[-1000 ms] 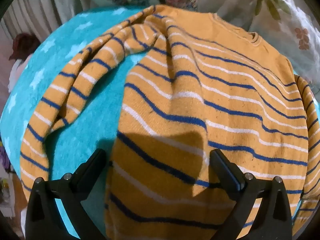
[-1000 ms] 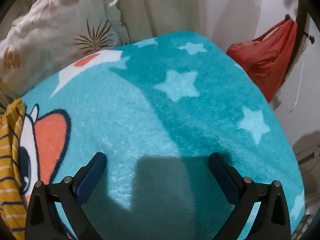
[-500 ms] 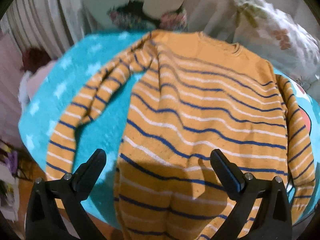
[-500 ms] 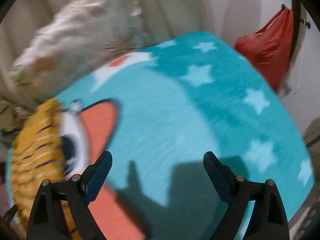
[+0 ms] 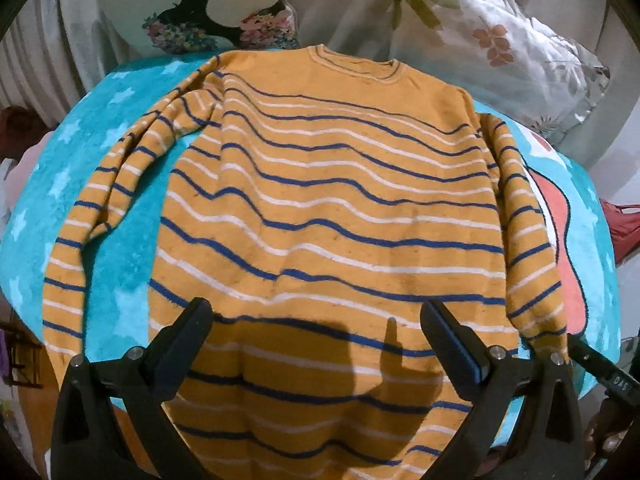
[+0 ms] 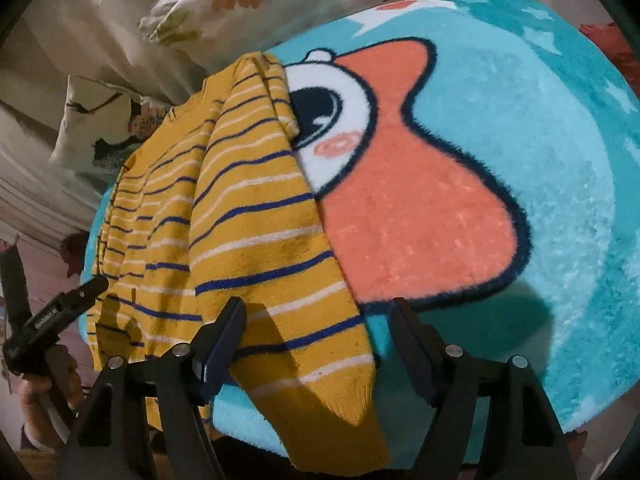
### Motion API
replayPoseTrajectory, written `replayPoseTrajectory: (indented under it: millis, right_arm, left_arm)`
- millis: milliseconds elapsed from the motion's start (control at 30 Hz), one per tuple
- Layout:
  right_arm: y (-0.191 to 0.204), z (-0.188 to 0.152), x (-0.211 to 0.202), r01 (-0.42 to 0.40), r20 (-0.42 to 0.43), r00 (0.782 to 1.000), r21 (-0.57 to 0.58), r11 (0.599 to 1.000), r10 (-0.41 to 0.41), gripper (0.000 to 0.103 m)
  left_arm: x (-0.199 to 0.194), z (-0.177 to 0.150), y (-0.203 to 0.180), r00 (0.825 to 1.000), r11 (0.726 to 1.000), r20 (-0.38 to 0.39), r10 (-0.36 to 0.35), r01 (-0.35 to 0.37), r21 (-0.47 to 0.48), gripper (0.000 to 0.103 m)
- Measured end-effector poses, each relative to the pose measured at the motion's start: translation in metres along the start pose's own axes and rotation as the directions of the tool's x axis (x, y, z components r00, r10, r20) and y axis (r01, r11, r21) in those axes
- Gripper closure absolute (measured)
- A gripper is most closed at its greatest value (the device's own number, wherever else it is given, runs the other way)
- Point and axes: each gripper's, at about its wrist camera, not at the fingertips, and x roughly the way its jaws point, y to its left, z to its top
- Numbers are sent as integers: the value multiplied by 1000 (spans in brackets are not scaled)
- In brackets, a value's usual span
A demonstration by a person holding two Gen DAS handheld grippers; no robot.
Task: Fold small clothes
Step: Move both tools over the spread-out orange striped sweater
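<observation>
An orange sweater [image 5: 328, 208] with blue and white stripes lies spread flat on a teal star blanket [image 5: 120, 248], collar at the far side, hem hanging over the near edge. My left gripper [image 5: 316, 328] is open above the sweater's lower body, touching nothing. In the right wrist view the sweater's right sleeve [image 6: 272, 240] runs down toward the near edge. My right gripper [image 6: 318, 322] is open, its jaws standing either side of the sleeve's cuff end, not closed on it.
Floral pillows [image 5: 492, 48] lie behind the blanket. The blanket has a large orange and white cartoon print [image 6: 408, 200] to the right of the sleeve. A red bag [image 5: 624, 228] hangs at the far right. The left gripper's handle [image 6: 52, 320] shows at left.
The left gripper pulled back and up, so the whole sweater shows. The right gripper swung left from bare blanket to the right sleeve's cuff.
</observation>
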Motion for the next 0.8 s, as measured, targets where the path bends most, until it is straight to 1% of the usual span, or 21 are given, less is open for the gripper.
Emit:
replayPoseTrajectory:
  millis: [33, 67, 100, 133, 167, 200, 233, 300, 333, 367, 433, 500, 533, 567, 600, 633, 667, 700, 733, 767, 800]
  right_arm:
    - [0, 0, -1, 7, -4, 1000, -9, 1000, -7, 32]
    - [3, 1, 0, 9, -15, 1000, -21, 1000, -9, 43]
    - [6, 1, 2, 20, -23, 1000, -40, 999, -21, 52]
    - [10, 0, 4, 31, -30, 999, -57, 998, -33, 58]
    - [12, -2, 4, 19, -45, 999, -69, 997, -22, 76]
    - [13, -4, 7, -8, -72, 997, -73, 997, 3, 90]
    - [15, -4, 9, -19, -89, 996, -78, 997, 12, 94]
    - [12, 2, 2, -17, -77, 997, -94, 995, 10, 95]
    - [8, 9, -7, -7, -41, 999, -89, 996, 3, 95]
    - [-3, 21, -24, 25, 15, 1000, -68, 997, -24, 95]
    - [-22, 37, -45, 89, 84, 993, -21, 996, -86, 95]
    - [-49, 55, -63, 248, 133, 959, 20, 969, -249, 95]
    - [-59, 62, -66, 338, 144, 929, 36, 940, -340, 94]
    - [-71, 68, -68, 438, 144, 886, 56, 897, -442, 91]
    - [-82, 73, -69, 517, 132, 842, 80, 852, -523, 91]
    - [-90, 76, -72, 535, 125, 829, 105, 838, -545, 90]
    - [-95, 77, -77, 514, 127, 840, 127, 848, -528, 85]
    - [-98, 77, -83, 470, 145, 860, 154, 869, -490, 72]
    - [-96, 76, -87, 447, 165, 866, 168, 879, -472, 65]
    - [-93, 74, -91, 434, 189, 866, 175, 884, -463, 56]
    - [-88, 73, -94, 423, 212, 866, 175, 889, -454, 56]
  left_arm:
    - [-1, 0, -2, 1000, 1000, 4, -3, 3, 3, 0]
    - [1, 1, -1, 1000, 1000, -6, 8, -8, 13, 0]
    - [0, 2, -2, 1000, 1000, -9, 9, -9, 9, 0]
    - [-1, 2, -2, 1000, 1000, -5, 4, -4, 3, 0]
    - [-3, 1, 1, 1000, 1000, -4, -1, 1, 1, 0]
    - [-4, 2, 2, 1000, 1000, -5, 0, 0, -2, 0]
    - [-5, 2, 4, 1000, 1000, -2, 2, -2, -5, 0]
    - [-9, 1, 8, 1000, 1000, 14, 7, -7, -14, 0]
    - [-12, 1, 12, 1000, 1000, 28, 14, -13, -18, 0]
    - [-15, 1, 15, 999, 1000, 39, 20, -20, -21, 0]
    - [-21, 4, 25, 998, 999, 58, 38, -35, -38, 0]
    - [-25, 5, 33, 996, 997, 72, 58, -54, -59, 0]
    - [-27, 7, 39, 995, 996, 76, 70, -65, -69, 0]
    - [-28, 8, 44, 994, 995, 75, 79, -74, -74, 0]
    - [-30, 8, 50, 993, 993, 80, 87, -81, -81, 0]
    - [-33, 8, 58, 992, 992, 84, 99, -91, -93, 0]
    - [-35, 8, 64, 990, 990, 86, 109, -100, -102, 0]
    - [-38, 8, 75, 988, 986, 86, 128, -117, -118, 0]
    - [-39, 7, 84, 987, 983, 83, 141, -130, -128, 0]
    - [-40, 5, 93, 985, 980, 75, 155, -144, -140, 0]
    - [-42, 5, 104, 983, 975, 64, 169, -158, -158, 0]
